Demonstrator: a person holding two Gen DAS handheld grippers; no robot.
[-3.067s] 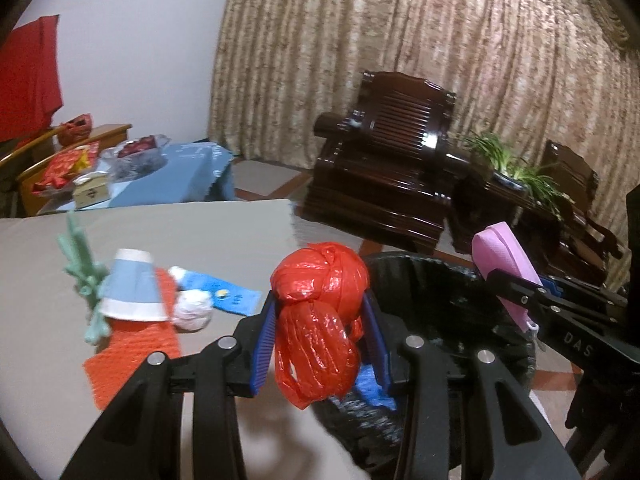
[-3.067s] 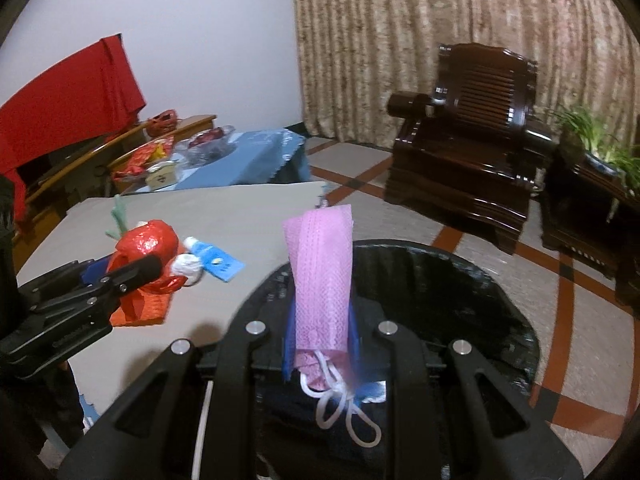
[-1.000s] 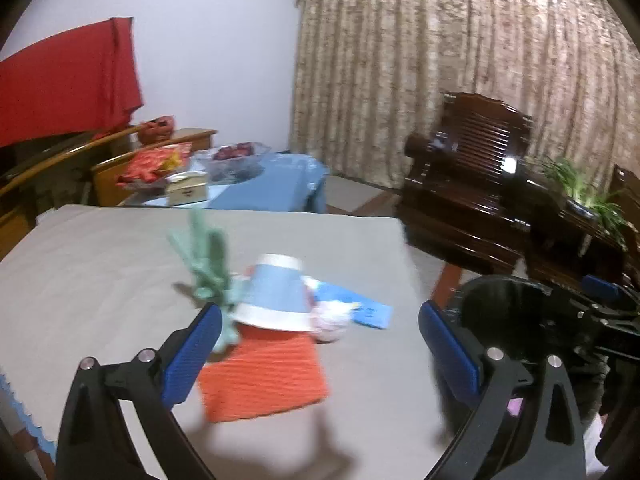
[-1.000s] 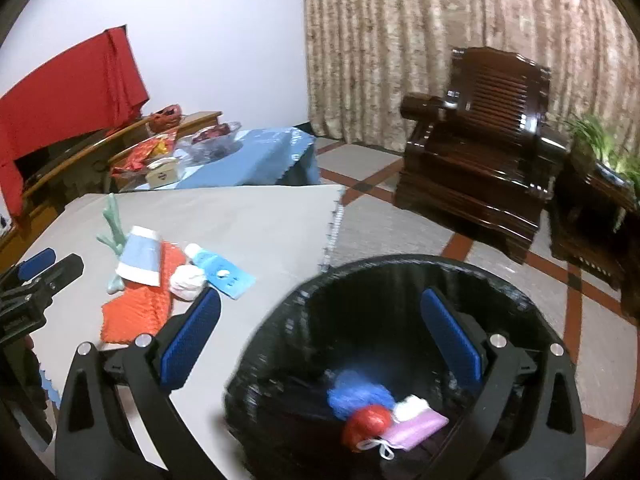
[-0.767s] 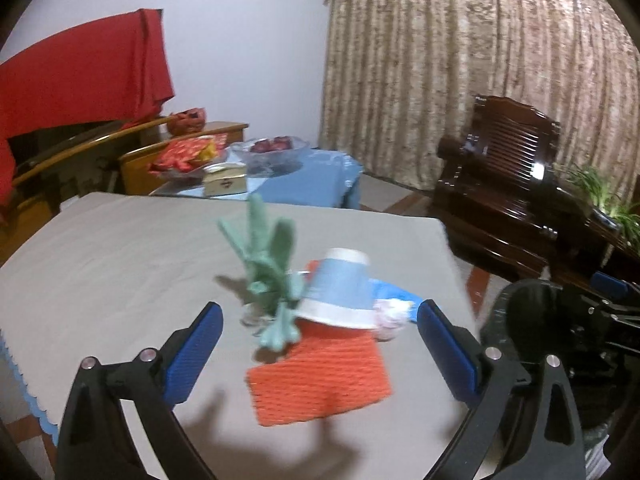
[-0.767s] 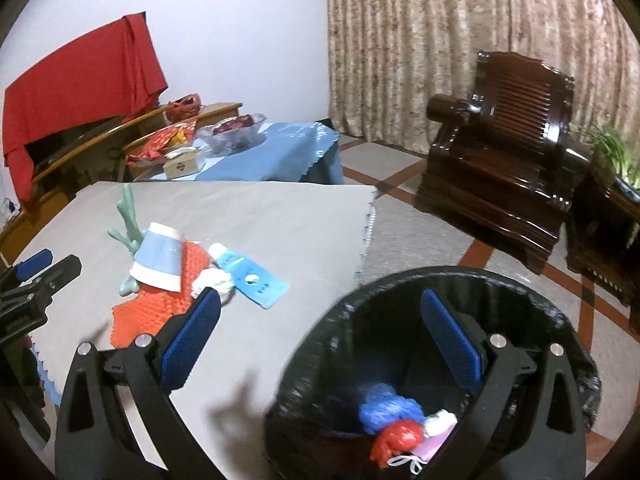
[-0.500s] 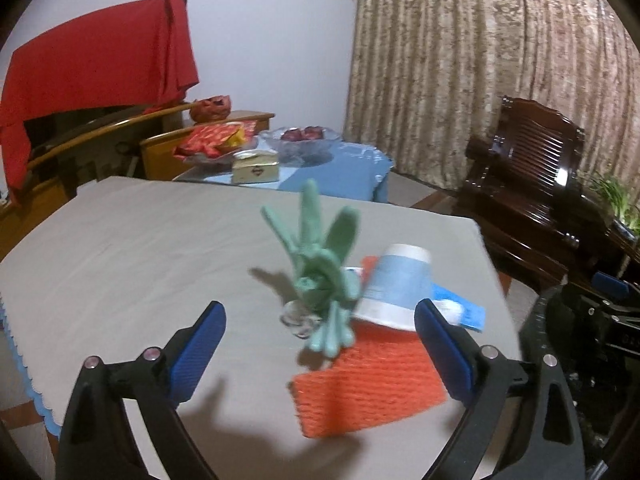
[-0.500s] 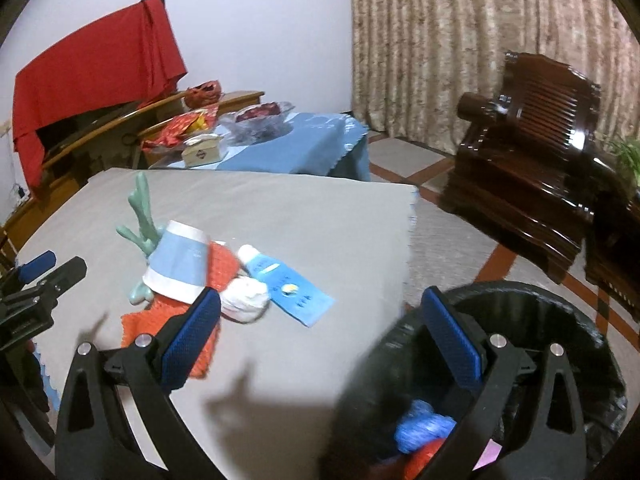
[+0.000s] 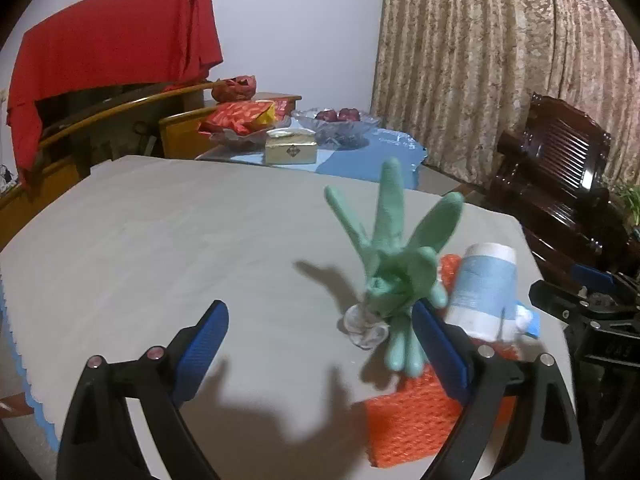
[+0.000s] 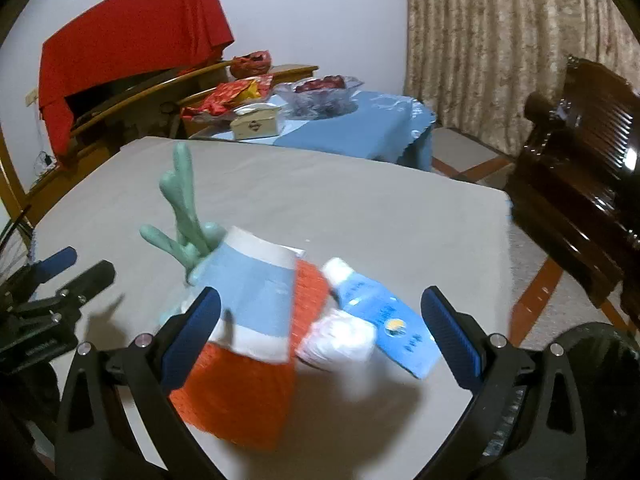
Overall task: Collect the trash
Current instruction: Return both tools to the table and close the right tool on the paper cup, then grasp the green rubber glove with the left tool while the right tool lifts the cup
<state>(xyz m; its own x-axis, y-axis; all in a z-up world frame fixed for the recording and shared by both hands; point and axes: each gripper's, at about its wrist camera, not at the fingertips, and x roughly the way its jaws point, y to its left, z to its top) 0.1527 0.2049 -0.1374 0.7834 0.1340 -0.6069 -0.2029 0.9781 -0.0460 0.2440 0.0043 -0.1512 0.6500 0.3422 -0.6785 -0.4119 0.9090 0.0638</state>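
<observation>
Both claws were spread wide and empty. The left claw (image 9: 320,352) hovered over the grey table (image 9: 180,240), its right pad just beside the green rubber glove (image 9: 400,264). The right claw (image 10: 320,332) hovered above the blue paper cup (image 10: 256,296), which lay tipped on the orange mesh (image 10: 248,396). Right of the cup lay a white crumpled tissue (image 10: 340,336) and a blue packet (image 10: 384,324). The black trash bin (image 10: 592,364) stood beyond the packet, off the table.
</observation>
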